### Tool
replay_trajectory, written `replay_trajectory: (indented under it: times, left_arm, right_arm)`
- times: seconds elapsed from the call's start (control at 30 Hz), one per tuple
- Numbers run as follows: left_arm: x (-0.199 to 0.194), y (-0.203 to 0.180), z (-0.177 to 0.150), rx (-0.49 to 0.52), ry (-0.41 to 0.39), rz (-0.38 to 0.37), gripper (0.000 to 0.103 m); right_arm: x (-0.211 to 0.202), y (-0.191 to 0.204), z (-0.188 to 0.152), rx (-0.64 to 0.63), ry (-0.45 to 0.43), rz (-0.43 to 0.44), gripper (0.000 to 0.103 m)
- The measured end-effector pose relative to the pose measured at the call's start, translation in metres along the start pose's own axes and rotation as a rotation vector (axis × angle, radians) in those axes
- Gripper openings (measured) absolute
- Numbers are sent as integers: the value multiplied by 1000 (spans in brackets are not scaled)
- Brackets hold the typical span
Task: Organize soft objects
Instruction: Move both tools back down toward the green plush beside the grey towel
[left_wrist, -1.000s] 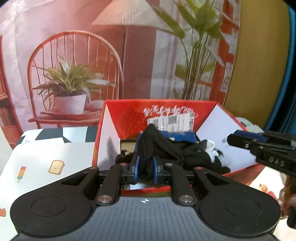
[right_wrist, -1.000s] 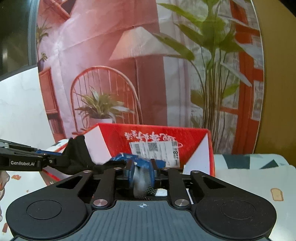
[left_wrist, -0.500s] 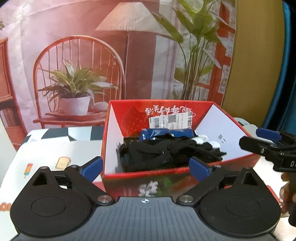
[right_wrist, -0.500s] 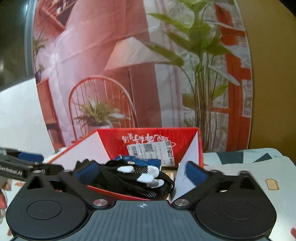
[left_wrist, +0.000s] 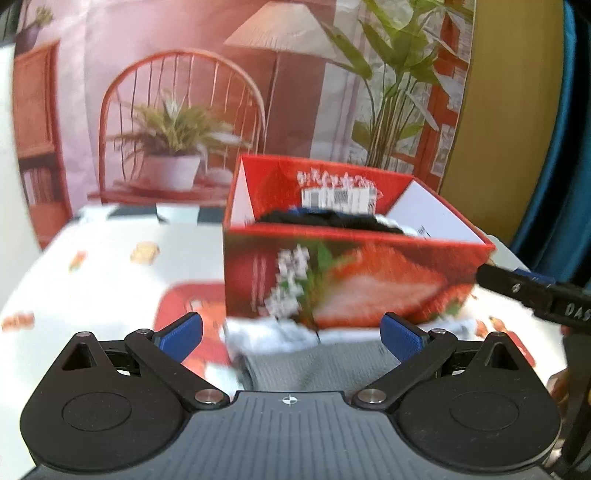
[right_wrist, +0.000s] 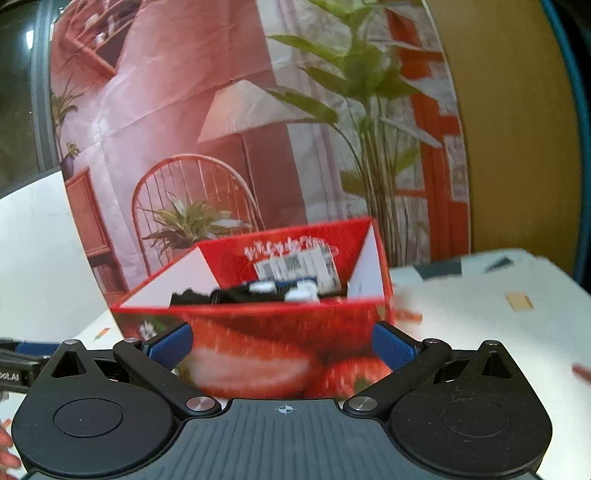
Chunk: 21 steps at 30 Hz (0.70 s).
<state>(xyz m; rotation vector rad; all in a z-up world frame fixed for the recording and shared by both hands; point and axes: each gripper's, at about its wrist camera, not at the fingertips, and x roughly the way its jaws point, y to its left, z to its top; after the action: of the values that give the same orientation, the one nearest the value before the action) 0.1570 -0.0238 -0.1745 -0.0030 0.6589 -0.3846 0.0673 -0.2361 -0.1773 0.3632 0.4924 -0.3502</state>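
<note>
Both grippers empty, spread wide

Left gripper (left_wrist: 291, 335) and right gripper (right_wrist: 280, 345) sit low in frame, before the red box (left_wrist: 347, 280) at center; black clothes (left_wrist: 332, 220) inside, grey cloth (left_wrist: 317, 363) just below it.

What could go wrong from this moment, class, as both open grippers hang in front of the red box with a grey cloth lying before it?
1. The grey cloth lies against the red box; closing the left gripper there might nudge or snag the box.
2. The black garments sit piled near the rim, so another item could spill out.
3. The right gripper is close to the box front and might bump it.
</note>
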Motion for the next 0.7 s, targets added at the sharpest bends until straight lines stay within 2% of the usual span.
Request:
replay_trajectory:
  times: [0.17, 0.4, 0.5, 0.7]
  left_arm:
    - [-5, -2, -31, -46, 40, -24, 103]
    - [-10, -2, -69, -37, 91, 15, 103]
    - [-10, 3, -76, -51, 105, 23, 103]
    - [-5, 4, -84, -37, 141, 29, 103]
  right_arm:
    - [-11, 11, -32, -56, 84, -5, 103]
    - [-24, 33, -71, -139, 196, 54, 103]
    - [-22, 46, -78, -193, 235, 71, 103]
    - [-13, 52, -89, -214, 284, 116, 103]
